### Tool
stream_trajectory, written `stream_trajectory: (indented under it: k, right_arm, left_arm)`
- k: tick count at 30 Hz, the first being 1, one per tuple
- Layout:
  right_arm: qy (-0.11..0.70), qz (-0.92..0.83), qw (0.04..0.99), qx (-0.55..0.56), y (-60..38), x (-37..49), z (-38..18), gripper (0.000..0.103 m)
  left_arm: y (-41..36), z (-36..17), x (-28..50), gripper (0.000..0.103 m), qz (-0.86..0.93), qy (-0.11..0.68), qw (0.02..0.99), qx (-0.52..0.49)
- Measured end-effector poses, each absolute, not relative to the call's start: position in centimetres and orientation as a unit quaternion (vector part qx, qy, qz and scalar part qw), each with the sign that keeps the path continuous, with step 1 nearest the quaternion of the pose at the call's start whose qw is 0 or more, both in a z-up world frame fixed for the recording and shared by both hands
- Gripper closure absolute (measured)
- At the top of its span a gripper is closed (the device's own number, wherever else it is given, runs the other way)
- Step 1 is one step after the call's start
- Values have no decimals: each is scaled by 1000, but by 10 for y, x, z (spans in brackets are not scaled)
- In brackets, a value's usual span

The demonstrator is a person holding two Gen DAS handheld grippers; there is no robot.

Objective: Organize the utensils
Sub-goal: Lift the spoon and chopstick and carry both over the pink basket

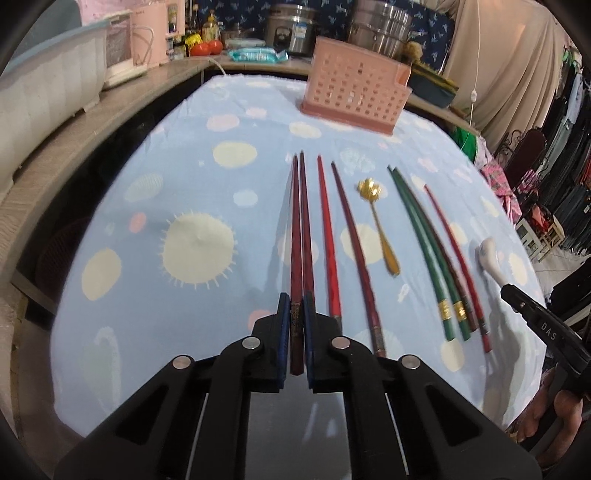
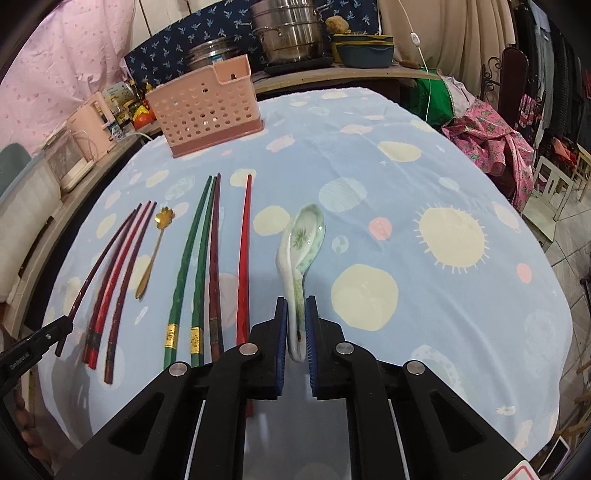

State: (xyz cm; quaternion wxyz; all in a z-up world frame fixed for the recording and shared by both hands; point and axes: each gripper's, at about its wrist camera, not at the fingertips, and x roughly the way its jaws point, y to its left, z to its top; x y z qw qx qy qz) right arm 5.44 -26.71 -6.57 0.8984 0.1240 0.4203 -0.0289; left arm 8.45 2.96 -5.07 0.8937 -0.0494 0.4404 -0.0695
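My left gripper (image 1: 295,301) is shut on the thick ends of a pair of dark red chopsticks (image 1: 300,221), which point away toward the pink perforated holder (image 1: 352,96). My right gripper (image 2: 296,306) is shut on the handle of a white ceramic spoon (image 2: 304,236) with a green pattern. On the blue cloth between them lie a red chopstick (image 1: 328,236), a dark red one (image 1: 356,254), a small gold spoon (image 1: 382,229), two green chopsticks (image 1: 423,254) and more red ones (image 1: 458,266). The pink perforated holder (image 2: 210,107) stands at the far side of the table.
The blue dotted cloth (image 2: 424,177) covers the table. A shelf behind carries steel pots (image 2: 291,33), a rice cooker (image 1: 291,29), tomatoes (image 1: 208,47) and a pale tub (image 1: 48,81). Clothes racks (image 1: 569,155) stand at the right. A hand (image 1: 546,413) shows at the lower right.
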Motion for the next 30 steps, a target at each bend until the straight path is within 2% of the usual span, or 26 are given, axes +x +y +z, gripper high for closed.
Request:
stream_trajectory:
  k: [18,30]
  right_arm:
    - [329,13,934,135,-282,85,26,97]
    - [281,54,948,142,-293,174,89,98]
  left_arm:
    - [34,64,117,96,-57,304,950,-41]
    - [31,156,196,96,-73,225,970,-47]
